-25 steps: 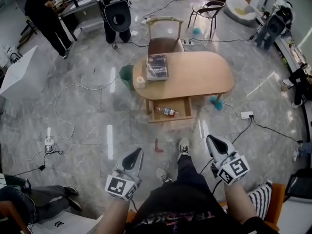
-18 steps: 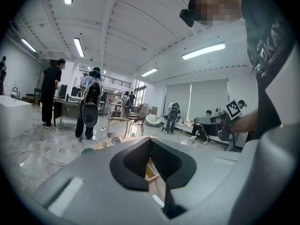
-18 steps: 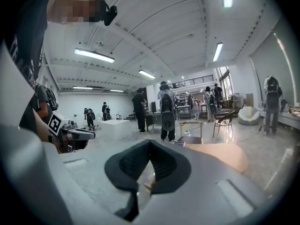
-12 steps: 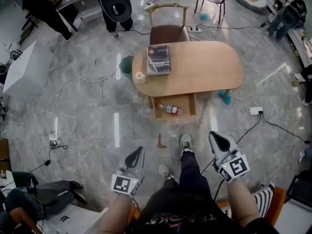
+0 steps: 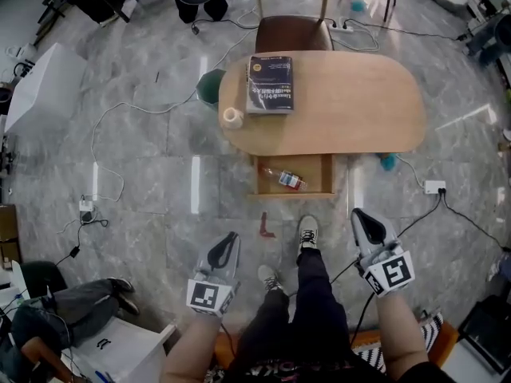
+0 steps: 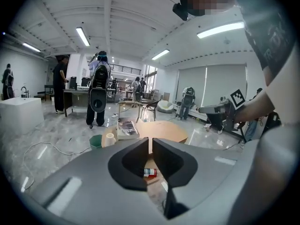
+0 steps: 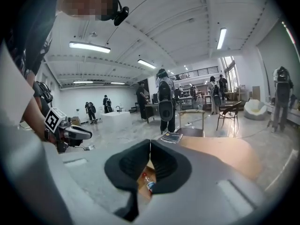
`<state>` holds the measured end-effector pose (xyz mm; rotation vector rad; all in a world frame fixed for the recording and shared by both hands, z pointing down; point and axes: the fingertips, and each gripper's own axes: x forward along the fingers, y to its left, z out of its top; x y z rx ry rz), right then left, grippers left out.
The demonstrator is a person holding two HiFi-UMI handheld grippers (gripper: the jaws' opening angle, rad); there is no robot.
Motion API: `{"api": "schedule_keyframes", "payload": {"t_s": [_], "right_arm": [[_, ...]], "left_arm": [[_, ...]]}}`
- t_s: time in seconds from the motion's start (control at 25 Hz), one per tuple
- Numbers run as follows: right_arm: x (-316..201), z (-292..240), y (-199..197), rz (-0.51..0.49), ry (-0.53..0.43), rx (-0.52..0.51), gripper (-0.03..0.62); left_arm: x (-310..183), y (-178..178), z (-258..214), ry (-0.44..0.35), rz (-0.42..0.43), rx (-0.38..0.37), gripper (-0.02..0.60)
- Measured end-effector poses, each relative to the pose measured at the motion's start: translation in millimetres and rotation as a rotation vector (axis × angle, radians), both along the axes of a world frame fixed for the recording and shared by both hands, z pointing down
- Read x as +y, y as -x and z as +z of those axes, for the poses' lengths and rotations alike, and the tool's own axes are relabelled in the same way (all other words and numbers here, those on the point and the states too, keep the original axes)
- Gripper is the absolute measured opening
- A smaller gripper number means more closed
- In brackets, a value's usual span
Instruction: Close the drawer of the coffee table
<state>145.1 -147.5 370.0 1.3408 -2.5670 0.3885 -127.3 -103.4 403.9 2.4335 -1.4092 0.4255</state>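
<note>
The oval wooden coffee table [image 5: 351, 110] stands ahead of me, and its drawer [image 5: 319, 183] is pulled out toward me with a small bottle [image 5: 286, 179] lying inside. My left gripper [image 5: 227, 239] hovers over the floor, well short of the drawer. Its jaws are opening, with a thin slit between the tips and nothing in it. The right gripper [image 5: 361, 215] is shut and empty, just right of the drawer and short of its front. The left gripper view has the jaws [image 6: 150, 142] aimed at the bottle [image 6: 150, 172]. The right gripper view shows shut tips [image 7: 150, 144] over the bottle [image 7: 147, 183].
A book [image 5: 270, 84] and a cup [image 5: 232, 118] lie on the table. A chair [image 5: 291, 30] stands behind it and a green bin [image 5: 211, 84] at its left. My feet [image 5: 307, 231], a red scrap [image 5: 265, 228], cables and a power strip [image 5: 435, 187] are on the floor.
The table and drawer have come closer and larger in the head view. Both grippers moved forward toward the drawer. The left jaws have parted slightly.
</note>
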Motion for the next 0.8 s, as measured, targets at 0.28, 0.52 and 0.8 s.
{"api": "schedule_keyframes", "payload": {"t_s": [0.28,0.52,0.8], "right_arm": [[-54,69,-2,-0.06,0.069,-0.006,0.042],[-80,152,-3,-0.129,0.09,0.034,0.148],[-53,256,-17,-0.101,0.117,0.136,0.222]], "left_arm": [[-45,1,60,0.044,-0.052,-0.026,0.063],[-64,2,139,0.066,-0.061,-0.071,0.151],[-52,20,253,0.094,-0.032,-0.115,0.225]]}}
